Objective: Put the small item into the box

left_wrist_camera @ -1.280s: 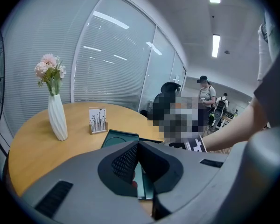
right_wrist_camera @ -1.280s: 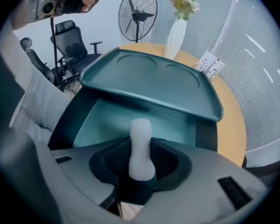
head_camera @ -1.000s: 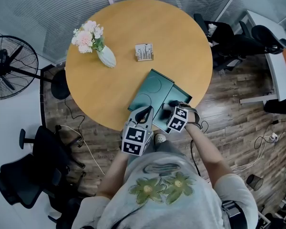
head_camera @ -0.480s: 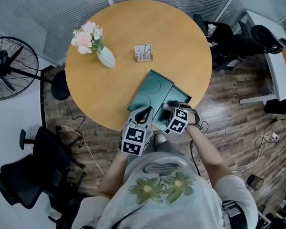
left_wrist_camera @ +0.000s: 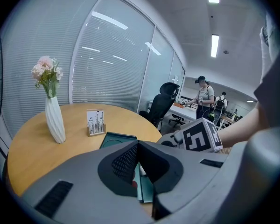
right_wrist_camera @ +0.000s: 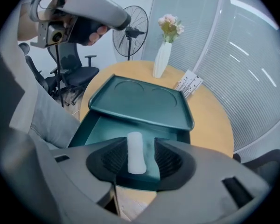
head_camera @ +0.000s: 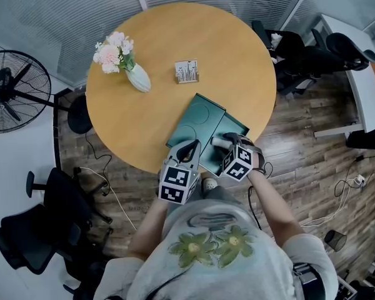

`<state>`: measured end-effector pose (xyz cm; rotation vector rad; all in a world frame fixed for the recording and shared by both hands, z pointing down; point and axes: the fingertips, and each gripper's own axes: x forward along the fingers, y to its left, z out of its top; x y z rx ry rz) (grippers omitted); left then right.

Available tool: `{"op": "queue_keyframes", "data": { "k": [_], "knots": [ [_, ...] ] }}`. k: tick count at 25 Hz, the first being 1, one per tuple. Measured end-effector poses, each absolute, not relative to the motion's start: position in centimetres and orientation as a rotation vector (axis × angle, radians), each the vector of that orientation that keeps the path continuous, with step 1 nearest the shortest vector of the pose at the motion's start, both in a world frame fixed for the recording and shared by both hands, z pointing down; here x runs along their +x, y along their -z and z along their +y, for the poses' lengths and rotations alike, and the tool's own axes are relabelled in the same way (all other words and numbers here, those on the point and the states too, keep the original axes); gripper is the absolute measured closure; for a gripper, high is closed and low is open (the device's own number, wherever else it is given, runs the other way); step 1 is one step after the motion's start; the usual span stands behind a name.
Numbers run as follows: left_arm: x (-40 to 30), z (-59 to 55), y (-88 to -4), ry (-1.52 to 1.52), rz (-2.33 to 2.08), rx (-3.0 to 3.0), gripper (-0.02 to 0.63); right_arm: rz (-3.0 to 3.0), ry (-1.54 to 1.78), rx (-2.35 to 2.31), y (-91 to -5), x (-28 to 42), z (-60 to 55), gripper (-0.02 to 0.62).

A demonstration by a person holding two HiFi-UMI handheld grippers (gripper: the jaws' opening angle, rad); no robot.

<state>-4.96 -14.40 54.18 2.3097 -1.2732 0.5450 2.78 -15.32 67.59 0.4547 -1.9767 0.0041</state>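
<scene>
Box (head_camera: 198,119), just one, holds one white item (right_wrist_camera: 135,153).

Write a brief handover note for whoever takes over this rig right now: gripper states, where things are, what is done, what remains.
Right gripper: open, its jaws have just been opening; the small item shows between them, untouched by the pads.
Left gripper: jaws together at the tips, by the near edge of the teal box; whether they pinch it is unclear.
Things: the small item lies inside the box; the lid sits shifted over its far part.
Done: item in the box, released.
Left: probably only drawing the right gripper clear; closing the lid may follow.
</scene>
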Motion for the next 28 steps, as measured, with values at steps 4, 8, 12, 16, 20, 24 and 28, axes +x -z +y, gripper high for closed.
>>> {"op": "queue_keyframes", "data": {
  "k": [4,8,12,16,20,24,28],
  "knots": [
    [-4.8,-14.5,-53.8,-0.541,-1.278,2.316,0.606,-2.022,-0.023,0.504,-66.2,3.2,-15.2,0.403],
    [-4.7,-14.5,-53.2,-0.541,-1.285,2.321,0.606,-2.089,-0.041,0.572,-64.5,3.5,-15.1,0.423],
    [-4.5,-14.6,-52.7,-0.541,-1.291,2.328,0.606,-2.181,-0.067,0.668,-61.9,3.6,-15.3,0.451],
    [-4.0,-14.7,-52.2,-0.533,-1.287,2.338,0.606,-2.290,-0.147,0.828,-59.1,4.0,-15.6,0.497],
    [-3.5,-15.0,-51.5,-0.525,-1.285,2.354,0.606,-2.391,-0.159,0.977,-55.9,4.2,-16.0,0.568],
    [-2.9,-15.1,-50.8,-0.510,-1.276,2.367,0.606,-2.452,-0.150,1.014,-54.0,4.1,-15.8,0.588],
    [-2.4,-15.1,-50.1,-0.489,-1.271,2.379,0.606,-2.502,-0.189,1.015,-52.8,3.9,-15.5,0.589]
  ]
}}
